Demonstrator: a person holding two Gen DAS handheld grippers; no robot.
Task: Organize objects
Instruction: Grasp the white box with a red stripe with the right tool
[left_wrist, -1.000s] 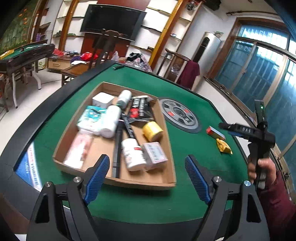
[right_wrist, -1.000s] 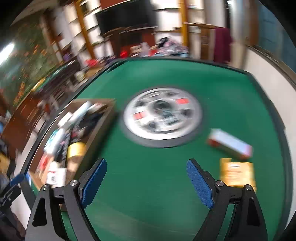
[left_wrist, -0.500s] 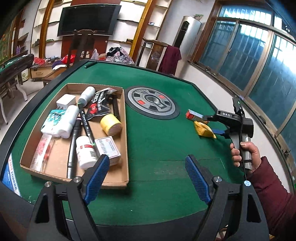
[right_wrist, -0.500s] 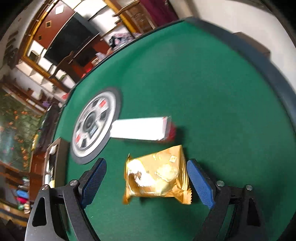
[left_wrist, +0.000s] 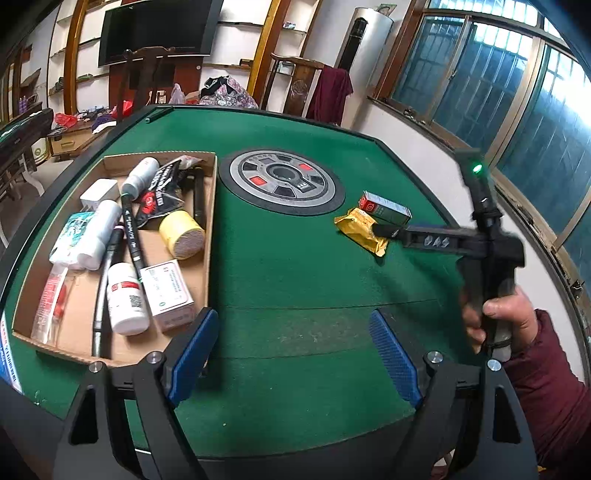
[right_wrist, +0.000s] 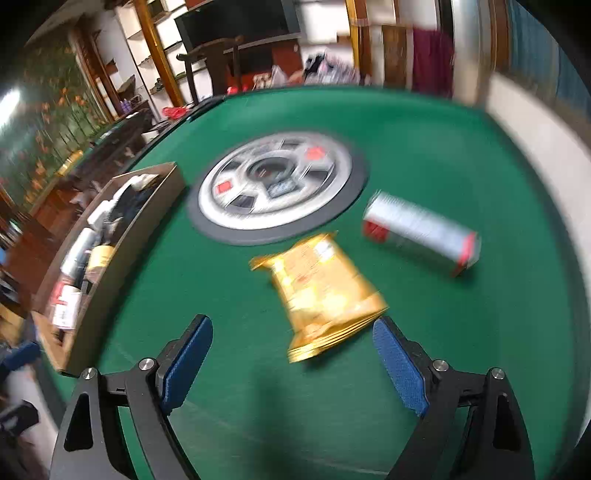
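A gold snack packet (right_wrist: 325, 291) lies on the green table, just ahead of my right gripper (right_wrist: 291, 358), which is open and empty. The packet also shows in the left wrist view (left_wrist: 360, 230), with the right gripper's finger (left_wrist: 388, 232) at its near edge. A red-and-white box (right_wrist: 421, 232) lies to its right, also in the left wrist view (left_wrist: 386, 207). A cardboard tray (left_wrist: 210, 206) at left holds several bottles, boxes and packets. My left gripper (left_wrist: 295, 354) is open and empty above the table's near edge.
A round grey dial (left_wrist: 281, 181) is set in the table's middle, also seen in the right wrist view (right_wrist: 275, 188). The table has a dark raised rim (left_wrist: 424, 142). Chairs, shelves and a TV stand behind it.
My right gripper has swung round and the packet now lies ahead between its fingers, turned lengthwise. My left gripper has shifted right and lower, so the tray sits further left.
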